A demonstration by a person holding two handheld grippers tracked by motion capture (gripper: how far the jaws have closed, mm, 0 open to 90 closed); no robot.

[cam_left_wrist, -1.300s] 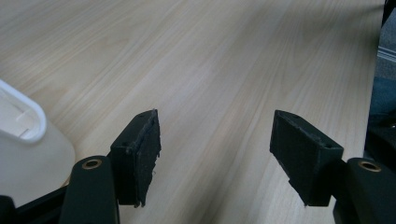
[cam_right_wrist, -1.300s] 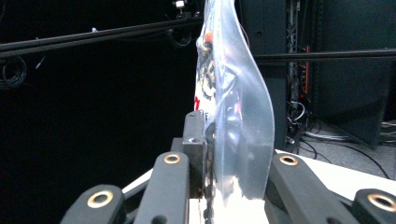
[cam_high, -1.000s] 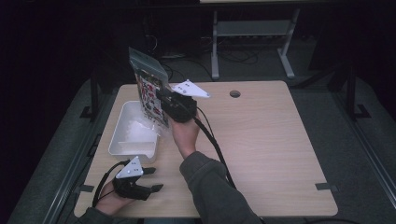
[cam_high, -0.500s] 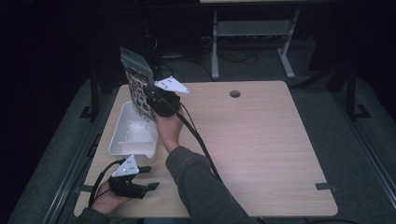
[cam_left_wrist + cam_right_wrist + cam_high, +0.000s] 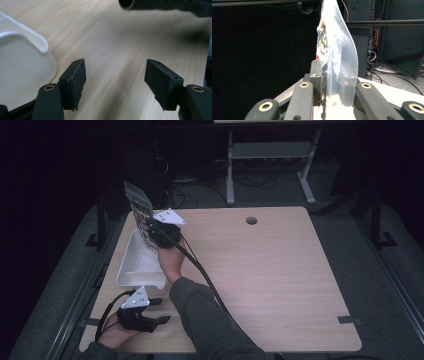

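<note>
A: What is sitting at the left of the bench [image 5: 280, 270]?

B: The left tongs [image 5: 159, 311] are resting at the near left corner, in the person's left hand [image 5: 114, 335]. Their jaws are standing apart with nothing between them. In the left gripper view the bare wood is showing between the two black pads [image 5: 75, 85].

A: And just past them?

B: A white tub [image 5: 131, 270] is lying along the left edge, its near end just beyond the left tongs. In the left gripper view its rounded corner [image 5: 22, 62] is sitting just beside the left pad.

A: Where is the bag?

B: The clear bag [image 5: 140, 217] with a printed front is being held upright in the air over the far end of the tub. The right tongs [image 5: 152, 232] are clenching its lower part. In the right gripper view the bag [image 5: 337, 57] is rising straight up from between the pinched jaws.

A: And to the right?

B: The person's right forearm [image 5: 200, 305] is crossing the bench, with a black cable [image 5: 200, 270] trailing along it.
</note>
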